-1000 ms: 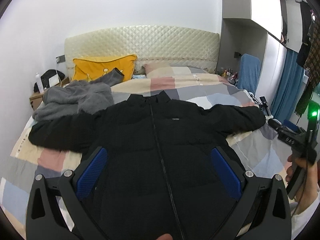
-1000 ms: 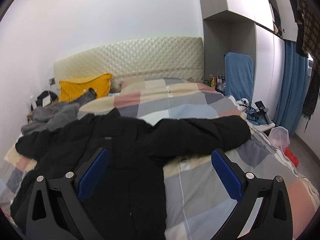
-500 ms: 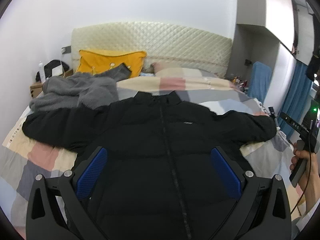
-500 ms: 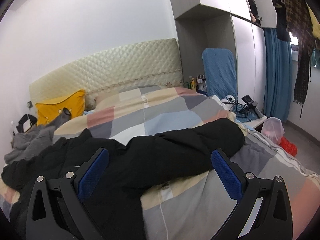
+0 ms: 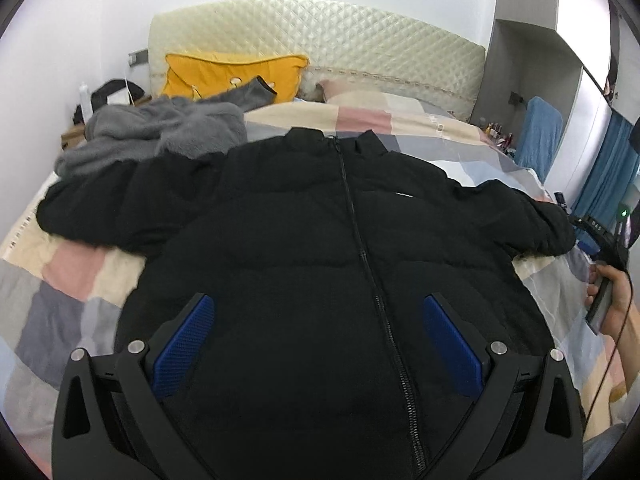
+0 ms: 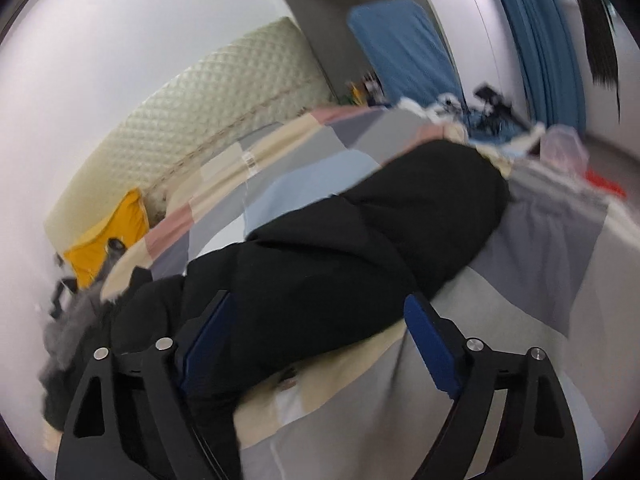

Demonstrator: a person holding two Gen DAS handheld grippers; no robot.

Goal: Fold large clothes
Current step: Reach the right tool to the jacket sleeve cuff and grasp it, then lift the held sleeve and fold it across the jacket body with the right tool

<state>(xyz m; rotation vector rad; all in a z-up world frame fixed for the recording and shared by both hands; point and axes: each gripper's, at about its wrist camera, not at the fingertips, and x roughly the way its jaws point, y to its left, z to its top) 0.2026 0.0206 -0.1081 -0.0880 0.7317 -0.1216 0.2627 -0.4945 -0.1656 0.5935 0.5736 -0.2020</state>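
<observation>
A black puffer jacket [image 5: 320,248] lies front up on the patchwork bed [image 5: 72,280], zipped, both sleeves spread out sideways. My left gripper [image 5: 316,320] is open and empty, hovering over the jacket's lower front. My right gripper [image 6: 316,316] is open and empty, tilted, close above the jacket's right sleeve [image 6: 360,240]. The hand holding the right gripper [image 5: 608,296] shows at the right edge of the left wrist view, beside the sleeve cuff.
A grey fleece garment [image 5: 160,128] lies by the jacket's left shoulder. A yellow pillow [image 5: 232,76] leans on the quilted headboard [image 5: 320,40]. A blue covered chair [image 6: 400,48], blue curtain [image 6: 540,40] and cluttered cables [image 6: 488,104] stand past the bed's right side.
My left gripper moved forward and lower over the jacket body. My right gripper swung right and rolled, closing in on the right sleeve; its view is blurred with motion.
</observation>
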